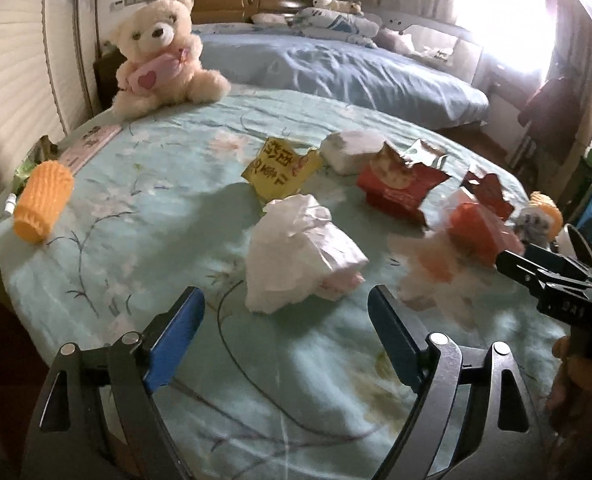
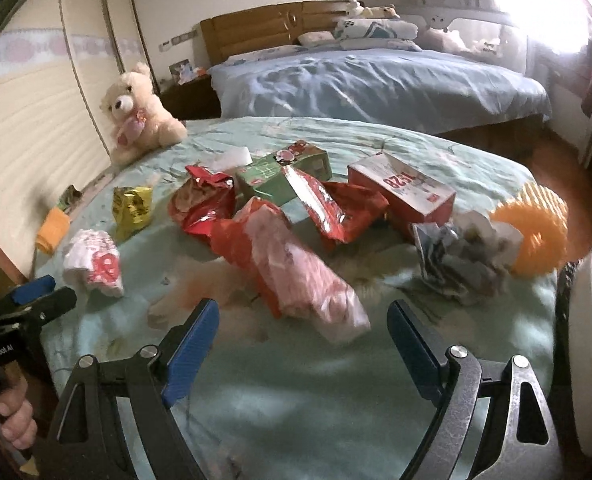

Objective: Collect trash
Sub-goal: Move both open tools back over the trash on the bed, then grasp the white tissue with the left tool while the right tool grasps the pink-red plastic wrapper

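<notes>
On the far left of the green bedspread (image 1: 144,216) an orange foam net sleeve (image 1: 42,202) lies on its side, well apart from the rest, and a teddy bear (image 1: 164,52) sits at the far left edge. More to the middle, a yellow wrapper (image 1: 280,168) stands crumpled, and near it, just in front of the left gripper (image 1: 286,316), lies a white crumpled bag (image 1: 299,256). The jaws of this gripper are wide apart and hold nothing; the bag is ahead of the fingertips, not between them. To the right comes the pile of red snack wrappers (image 2: 335,208), a green carton (image 2: 284,176) and a red box (image 2: 399,192). The right gripper (image 2: 303,320) also stands with its jaws wide apart and empty, and a long pink and red plastic bag (image 2: 296,268) lies just ahead of it. The long axis of this bag runs from the far left to the near right, and its near end points toward the right finger. Further right are a grey crumpled paper (image 2: 459,260) and a second orange net sleeve (image 2: 535,232). I think the risk is that the jaws close along the bag's long axis and not across it, so the thin plastic slips out or only a corner is caught. Also the fingers can pinch the soft bedspread together with the trash, because everything lies flat on it, and the two grippers are near each other and can collide.
</notes>
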Demonstrator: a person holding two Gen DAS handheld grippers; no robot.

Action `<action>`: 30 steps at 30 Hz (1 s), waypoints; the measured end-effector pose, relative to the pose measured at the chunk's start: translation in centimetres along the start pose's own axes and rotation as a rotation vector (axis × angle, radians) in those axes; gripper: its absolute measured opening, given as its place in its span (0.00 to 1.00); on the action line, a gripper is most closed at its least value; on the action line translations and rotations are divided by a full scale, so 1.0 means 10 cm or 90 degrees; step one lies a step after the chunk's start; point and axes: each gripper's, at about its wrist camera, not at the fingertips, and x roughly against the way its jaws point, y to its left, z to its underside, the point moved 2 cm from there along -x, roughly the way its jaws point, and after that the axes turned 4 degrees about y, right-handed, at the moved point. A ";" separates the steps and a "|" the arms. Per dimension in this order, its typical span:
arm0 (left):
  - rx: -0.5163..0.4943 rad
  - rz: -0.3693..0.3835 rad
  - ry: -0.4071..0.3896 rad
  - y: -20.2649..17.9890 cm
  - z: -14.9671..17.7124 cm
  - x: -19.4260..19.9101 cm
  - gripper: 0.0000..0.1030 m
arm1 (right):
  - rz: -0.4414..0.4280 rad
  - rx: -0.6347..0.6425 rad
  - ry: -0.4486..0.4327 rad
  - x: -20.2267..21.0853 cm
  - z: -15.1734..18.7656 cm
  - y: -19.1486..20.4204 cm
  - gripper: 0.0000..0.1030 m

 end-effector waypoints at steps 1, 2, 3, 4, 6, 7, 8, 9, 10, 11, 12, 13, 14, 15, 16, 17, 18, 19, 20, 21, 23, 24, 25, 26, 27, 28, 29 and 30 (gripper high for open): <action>0.003 0.002 0.003 0.01 -0.01 -0.03 0.83 | 0.008 0.004 0.010 -0.06 -0.01 0.00 0.85; 0.007 0.003 0.005 0.01 -0.02 -0.07 0.83 | 0.008 0.004 0.017 -0.09 -0.02 0.00 0.84; 0.008 0.004 0.007 0.02 -0.03 -0.11 0.83 | 0.004 0.004 0.019 -0.12 -0.03 0.00 0.83; 0.006 0.003 0.007 0.02 -0.03 -0.14 0.83 | 0.000 0.002 0.023 -0.15 -0.04 0.01 0.77; -0.003 -0.001 0.005 -0.01 -0.03 -0.18 0.61 | 0.000 0.002 0.027 -0.18 -0.03 0.02 0.55; -0.009 0.005 0.012 -0.02 -0.04 -0.20 0.51 | 0.000 -0.002 0.028 -0.19 -0.03 0.02 0.49; -0.014 0.012 0.021 -0.04 -0.03 -0.22 0.42 | -0.006 -0.005 0.024 -0.18 -0.01 0.02 0.46; -0.016 0.014 0.019 -0.05 -0.03 -0.22 0.35 | -0.009 -0.006 0.022 -0.17 0.00 0.02 0.43; -0.022 0.017 0.014 -0.08 -0.03 -0.20 0.31 | -0.011 -0.006 0.020 -0.15 0.02 0.03 0.40; -0.030 0.023 0.014 -0.11 -0.02 -0.18 0.29 | -0.016 -0.007 0.018 -0.11 0.05 0.04 0.38; -0.038 0.028 0.011 -0.15 -0.01 -0.15 0.27 | -0.020 -0.010 0.017 -0.08 0.07 0.04 0.35; -0.046 0.035 0.007 -0.19 -0.01 -0.12 0.26 | -0.024 -0.013 0.014 -0.04 0.10 0.04 0.33; -0.055 0.042 0.003 -0.24 0.00 -0.08 0.26 | -0.027 -0.018 0.011 0.00 0.11 0.03 0.33; -0.066 0.050 -0.001 -0.30 0.02 -0.05 0.25 | -0.030 -0.023 0.009 0.03 0.13 0.02 0.32; -0.074 0.057 -0.004 -0.35 0.02 -0.02 0.25 | -0.034 -0.030 0.006 0.08 0.16 0.01 0.31; -0.085 0.066 -0.008 -0.41 0.03 0.01 0.25 | -0.038 -0.038 0.002 0.13 0.19 -0.01 0.31; -0.092 0.074 -0.011 -0.47 0.04 0.04 0.25 | -0.039 -0.044 -0.001 0.17 0.21 -0.03 0.31; -0.101 0.086 -0.010 -0.54 0.04 0.06 0.25 | -0.041 -0.054 -0.006 0.23 0.26 -0.06 0.31; -0.111 0.097 -0.010 -0.60 0.04 0.08 0.25 | -0.041 -0.062 -0.008 0.28 0.29 -0.09 0.31; -0.120 0.105 -0.010 -0.66 0.04 0.10 0.25 | -0.040 -0.068 -0.010 0.30 0.31 -0.11 0.31; -0.139 0.121 -0.009 -0.79 0.05 0.12 0.25 | -0.036 -0.087 -0.016 0.40 0.39 -0.19 0.31; -0.147 0.128 -0.010 -0.84 0.05 0.13 0.25 | -0.034 -0.097 -0.019 0.45 0.42 -0.23 0.31; -0.155 0.135 -0.010 -0.89 0.06 0.14 0.25 | -0.032 -0.102 -0.020 0.48 0.44 -0.25 0.31; -0.164 0.142 -0.009 -0.95 0.06 0.15 0.25 | -0.027 -0.111 -0.024 0.53 0.47 -0.28 0.31; -0.170 0.148 -0.009 -1.00 0.06 0.16 0.25 | -0.021 -0.120 -0.029 0.58 0.50 -0.33 0.31; -0.176 0.155 -0.009 -1.05 0.06 0.16 0.25 | -0.016 -0.127 -0.034 0.63 0.53 -0.36 0.31; -0.180 0.160 -0.008 -1.11 0.07 0.17 0.25 | -0.012 -0.132 -0.037 0.67 0.54 -0.39 0.31; -0.185 0.165 -0.006 -1.15 0.07 0.17 0.25 | -0.007 -0.138 -0.041 0.71 0.57 -0.43 0.31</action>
